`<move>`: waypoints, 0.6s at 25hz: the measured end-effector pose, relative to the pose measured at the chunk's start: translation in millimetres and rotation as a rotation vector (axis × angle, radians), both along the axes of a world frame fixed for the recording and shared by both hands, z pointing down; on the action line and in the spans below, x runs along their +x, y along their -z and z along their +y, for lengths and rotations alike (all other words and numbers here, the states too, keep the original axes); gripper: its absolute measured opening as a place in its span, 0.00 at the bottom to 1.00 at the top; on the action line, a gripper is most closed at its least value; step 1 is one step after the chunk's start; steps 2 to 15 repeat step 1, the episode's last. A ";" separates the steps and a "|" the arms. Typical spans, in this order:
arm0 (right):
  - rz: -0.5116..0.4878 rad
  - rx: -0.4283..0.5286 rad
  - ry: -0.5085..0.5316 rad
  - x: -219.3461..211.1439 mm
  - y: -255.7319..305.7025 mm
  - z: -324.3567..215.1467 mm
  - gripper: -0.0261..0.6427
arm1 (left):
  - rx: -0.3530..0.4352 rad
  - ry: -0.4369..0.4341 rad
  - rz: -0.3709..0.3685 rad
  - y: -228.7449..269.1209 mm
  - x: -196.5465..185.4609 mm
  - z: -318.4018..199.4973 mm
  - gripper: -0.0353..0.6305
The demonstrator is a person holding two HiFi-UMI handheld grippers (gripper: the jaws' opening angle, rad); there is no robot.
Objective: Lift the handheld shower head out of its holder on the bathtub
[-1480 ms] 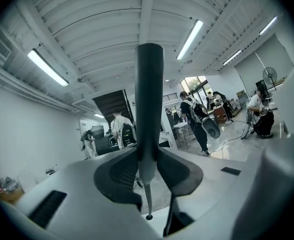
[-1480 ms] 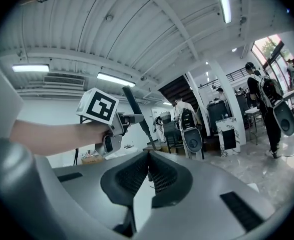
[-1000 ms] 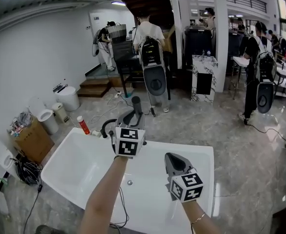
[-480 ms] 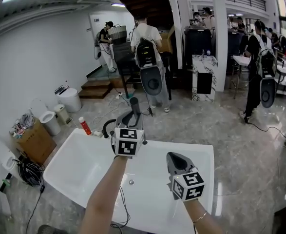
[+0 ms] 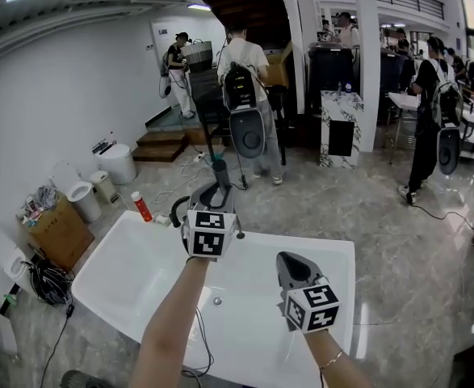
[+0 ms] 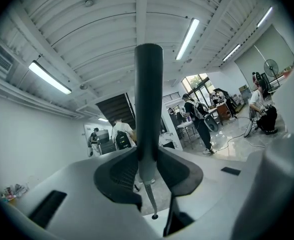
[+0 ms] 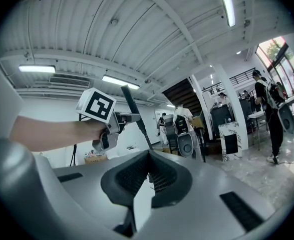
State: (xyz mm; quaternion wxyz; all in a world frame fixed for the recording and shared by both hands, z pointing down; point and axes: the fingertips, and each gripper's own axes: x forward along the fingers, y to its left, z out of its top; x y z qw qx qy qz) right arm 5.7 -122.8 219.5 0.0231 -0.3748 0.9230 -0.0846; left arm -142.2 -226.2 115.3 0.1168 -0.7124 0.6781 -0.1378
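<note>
The handheld shower head (image 5: 219, 178) is a dark grey stick standing upright at the far rim of the white bathtub (image 5: 123, 245). My left gripper (image 5: 217, 197) is shut on its handle, the marker cube just behind. In the left gripper view the shower head (image 6: 149, 99) rises straight up between the pads of the left gripper (image 6: 149, 176). Its lower end narrows to a thin metal hose (image 6: 151, 201) that runs down to the tub's rim. My right gripper (image 5: 284, 263) hovers over the tub's right half, shut and holding nothing. It sees the shower head (image 7: 135, 113) from the side.
A red bottle (image 5: 142, 207) and a black hose loop (image 5: 176, 208) lie by the tub's far left corner. A cardboard box (image 5: 55, 234), white bins (image 5: 115, 162) and cables (image 5: 47, 285) crowd the left floor. People with backpacks (image 5: 245, 95) stand beyond the tub.
The left gripper and the shower head have drifted slightly left in the head view. The right gripper has kept still. A person behind has stepped left.
</note>
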 end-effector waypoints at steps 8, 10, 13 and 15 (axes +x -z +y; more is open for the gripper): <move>0.001 -0.002 -0.001 -5.3 -2.5 -5.0 0.05 | 0.003 0.003 0.001 -1.0 -6.8 -4.2 0.25; 0.001 -0.002 -0.001 -5.3 -2.5 -5.0 0.05 | 0.003 0.003 0.001 -1.0 -6.8 -4.2 0.25; 0.001 -0.002 -0.001 -5.3 -2.5 -5.0 0.05 | 0.003 0.003 0.001 -1.0 -6.8 -4.2 0.25; 0.001 -0.002 -0.001 -5.3 -2.5 -5.0 0.05 | 0.003 0.003 0.001 -1.0 -6.8 -4.2 0.25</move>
